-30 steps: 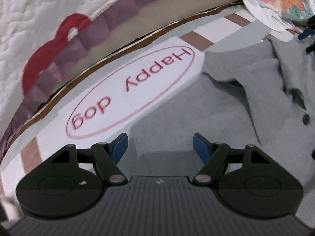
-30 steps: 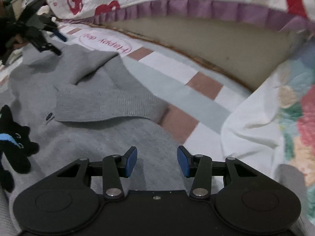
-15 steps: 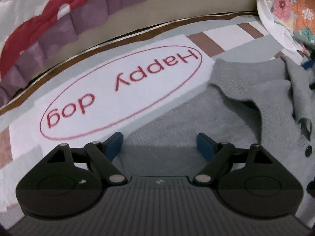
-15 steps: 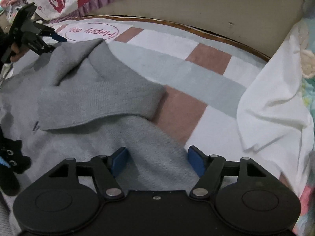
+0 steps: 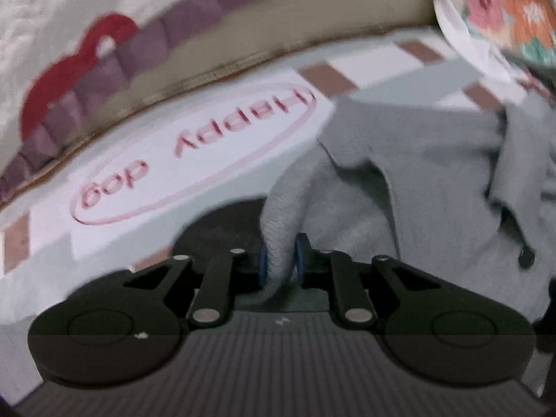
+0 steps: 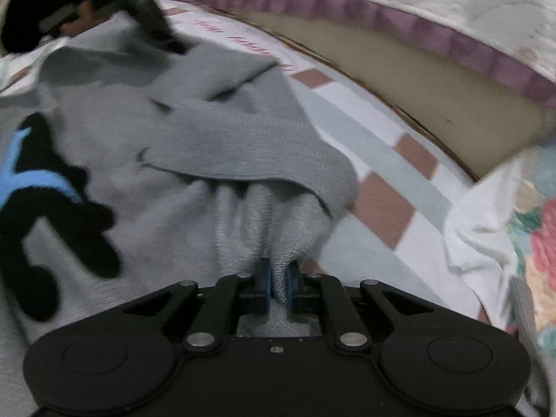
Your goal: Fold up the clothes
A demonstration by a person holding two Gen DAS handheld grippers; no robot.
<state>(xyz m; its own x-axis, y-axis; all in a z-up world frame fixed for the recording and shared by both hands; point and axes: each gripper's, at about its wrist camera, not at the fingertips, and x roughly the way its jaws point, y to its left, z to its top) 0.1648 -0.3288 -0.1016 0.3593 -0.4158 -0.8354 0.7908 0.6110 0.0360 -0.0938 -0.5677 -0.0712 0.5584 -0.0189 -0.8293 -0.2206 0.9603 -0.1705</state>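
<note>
- Left gripper (image 5: 280,260): blue pads drawn close, pinching a bunched fold of the grey sweater (image 5: 410,187); the pinched cloth rises from between the fingers in a ridge.
- Right gripper (image 6: 278,286): blue pads nearly together, clamped on a gathered edge of the same sweater; cloth puckers in pleats just ahead of the fingers.
- Grey sweater, right wrist view (image 6: 208,132): knit, lying on the mat, one sleeve folded across the body; black and blue appliqué (image 6: 45,187) on the front, at left.
- Mat (image 5: 194,160): white ground with brown and grey-green blocks; red oval bearing the words "Happy dog", seen upside down, just beside the sweater.
- Quilted cover (image 5: 69,17): white with red motif and purple frill, hanging beyond the mat.
- Floral bedding (image 5: 504,7): upper right, blurred.
</note>
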